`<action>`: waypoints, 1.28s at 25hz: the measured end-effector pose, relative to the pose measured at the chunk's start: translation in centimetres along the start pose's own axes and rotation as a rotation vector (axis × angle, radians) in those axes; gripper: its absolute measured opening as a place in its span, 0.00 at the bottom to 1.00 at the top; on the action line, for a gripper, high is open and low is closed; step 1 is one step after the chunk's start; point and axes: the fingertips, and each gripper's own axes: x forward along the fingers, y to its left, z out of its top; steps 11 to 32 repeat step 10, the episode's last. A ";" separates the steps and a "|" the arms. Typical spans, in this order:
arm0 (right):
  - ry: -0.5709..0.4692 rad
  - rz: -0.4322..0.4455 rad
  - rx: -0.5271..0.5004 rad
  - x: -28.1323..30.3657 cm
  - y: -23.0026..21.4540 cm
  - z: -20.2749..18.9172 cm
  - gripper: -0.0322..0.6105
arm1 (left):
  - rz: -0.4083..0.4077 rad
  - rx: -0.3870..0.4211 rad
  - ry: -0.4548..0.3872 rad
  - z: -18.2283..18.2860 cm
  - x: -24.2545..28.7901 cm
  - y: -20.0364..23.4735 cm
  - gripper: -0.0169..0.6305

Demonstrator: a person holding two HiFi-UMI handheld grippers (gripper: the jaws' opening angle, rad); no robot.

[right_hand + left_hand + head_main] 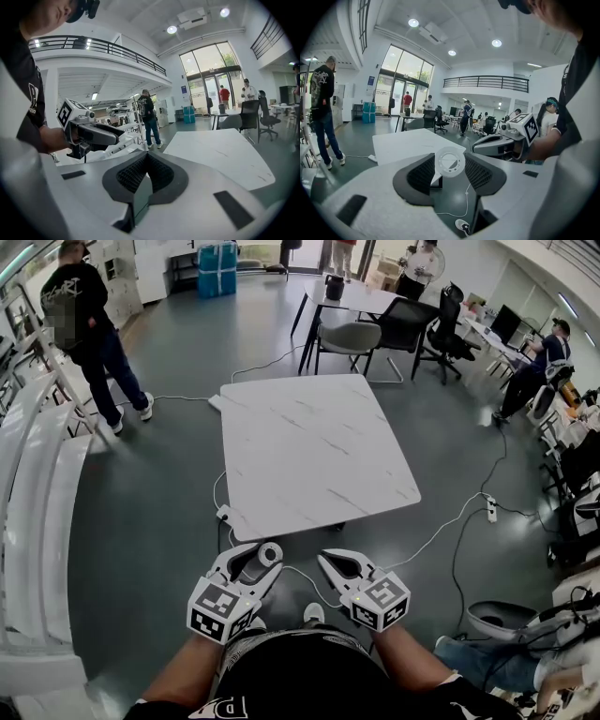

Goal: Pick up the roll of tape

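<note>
The roll of tape [270, 554] is a small white ring. It sits between the tips of my left gripper [266, 560], which is shut on it and held in the air in front of the near edge of the white marble table [319, 446]. In the left gripper view the roll of tape [450, 161] stands upright between the dark ribbed pads [423, 174], its hole facing the camera. My right gripper [324, 560] hovers beside it, shut with nothing between its jaws. In the right gripper view its ribbed pads [133, 172] meet.
The table top is bare. White cables [441, 531] and a power strip [490, 509] lie on the grey floor. White racks [37, 484] stand at the left, and a person [89, 324] stands behind them. Chairs [352, 338] and desks are beyond the table.
</note>
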 end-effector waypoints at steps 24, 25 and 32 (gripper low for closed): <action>0.019 0.017 -0.010 0.1 0.2 -0.6 0.06 | 0.020 -0.002 0.000 0.0 -0.1 0.9 0.34; 0.019 0.017 -0.010 0.1 0.2 -0.6 0.06 | 0.020 -0.002 0.000 0.0 -0.1 0.9 0.34; 0.019 0.017 -0.010 0.1 0.2 -0.6 0.06 | 0.020 -0.002 0.000 0.0 -0.1 0.9 0.34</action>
